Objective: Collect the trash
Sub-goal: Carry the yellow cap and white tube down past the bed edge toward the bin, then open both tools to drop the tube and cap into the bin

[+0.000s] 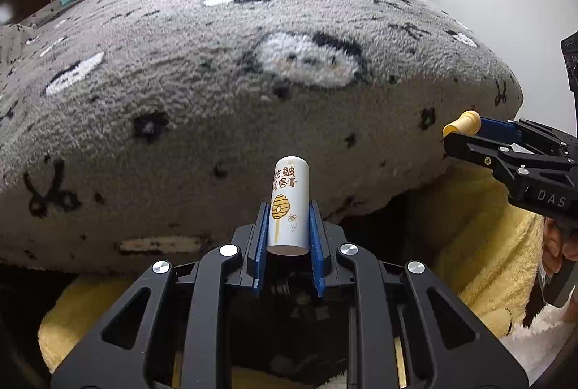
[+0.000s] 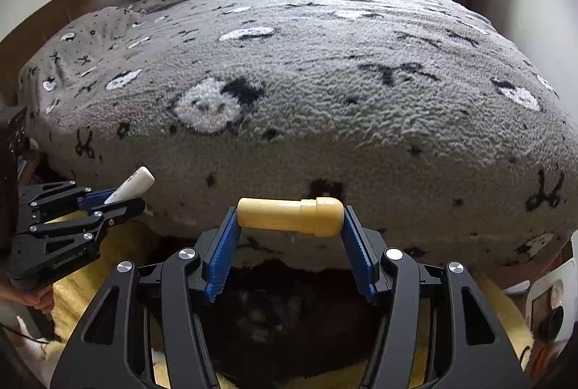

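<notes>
The left gripper [image 1: 288,226] is closed narrowly on a white lip balm tube [image 1: 289,204], which stands upright between its blue pads. The right gripper [image 2: 289,219] is spread wider, clamping a yellow tube [image 2: 290,216] crosswise by its ends, in front of the grey bed [image 2: 325,82].

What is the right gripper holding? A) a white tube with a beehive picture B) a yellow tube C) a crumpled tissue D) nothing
B: the yellow tube lies crosswise between the right gripper's blue fingers, clamped at its two ends; the white beehive tube sits in the left gripper.
</notes>
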The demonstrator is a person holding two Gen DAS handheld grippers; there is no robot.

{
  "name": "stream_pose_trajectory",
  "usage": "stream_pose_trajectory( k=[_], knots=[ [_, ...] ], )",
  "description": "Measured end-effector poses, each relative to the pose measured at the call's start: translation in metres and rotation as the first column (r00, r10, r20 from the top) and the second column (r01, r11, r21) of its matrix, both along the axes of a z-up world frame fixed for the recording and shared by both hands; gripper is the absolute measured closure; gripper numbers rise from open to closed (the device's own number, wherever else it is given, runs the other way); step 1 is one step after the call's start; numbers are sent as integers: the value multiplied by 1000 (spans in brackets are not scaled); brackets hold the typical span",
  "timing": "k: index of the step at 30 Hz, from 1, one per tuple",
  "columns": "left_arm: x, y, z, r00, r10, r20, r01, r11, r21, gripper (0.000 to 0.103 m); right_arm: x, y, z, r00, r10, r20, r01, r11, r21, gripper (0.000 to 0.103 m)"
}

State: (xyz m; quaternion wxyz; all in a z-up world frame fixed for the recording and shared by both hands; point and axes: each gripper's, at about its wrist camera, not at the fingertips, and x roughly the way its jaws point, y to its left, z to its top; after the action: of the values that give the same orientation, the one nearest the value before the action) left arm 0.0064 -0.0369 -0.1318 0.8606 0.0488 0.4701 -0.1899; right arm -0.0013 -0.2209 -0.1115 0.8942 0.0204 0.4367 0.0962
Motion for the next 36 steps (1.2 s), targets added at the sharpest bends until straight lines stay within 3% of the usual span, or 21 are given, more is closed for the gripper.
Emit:
stream_pose_trajectory(
  k=[11, 23, 28, 36],
  knots=[
    [-8, 4, -64, 983, -22, -185, 24, 1000, 6, 84, -7, 14, -52, 987, 30, -159, -29, 1000, 7, 46],
    [-11, -4, -123, 917, -80, -390, 89, 996, 7, 84, -1, 30, -112, 929, 71, -362, -61, 997, 40, 46],
    [-13, -7, -134, 898, -91, -430, 105, 994, 10, 83, 1, 36, -127, 907, 75, -414, -60, 997, 50, 46],
    [-9, -21, -145, 889, -98, -448, 119, 993, 19, 81, 2, 23, -134, 895, 64, -441, -28, 996, 86, 45]
  ],
)
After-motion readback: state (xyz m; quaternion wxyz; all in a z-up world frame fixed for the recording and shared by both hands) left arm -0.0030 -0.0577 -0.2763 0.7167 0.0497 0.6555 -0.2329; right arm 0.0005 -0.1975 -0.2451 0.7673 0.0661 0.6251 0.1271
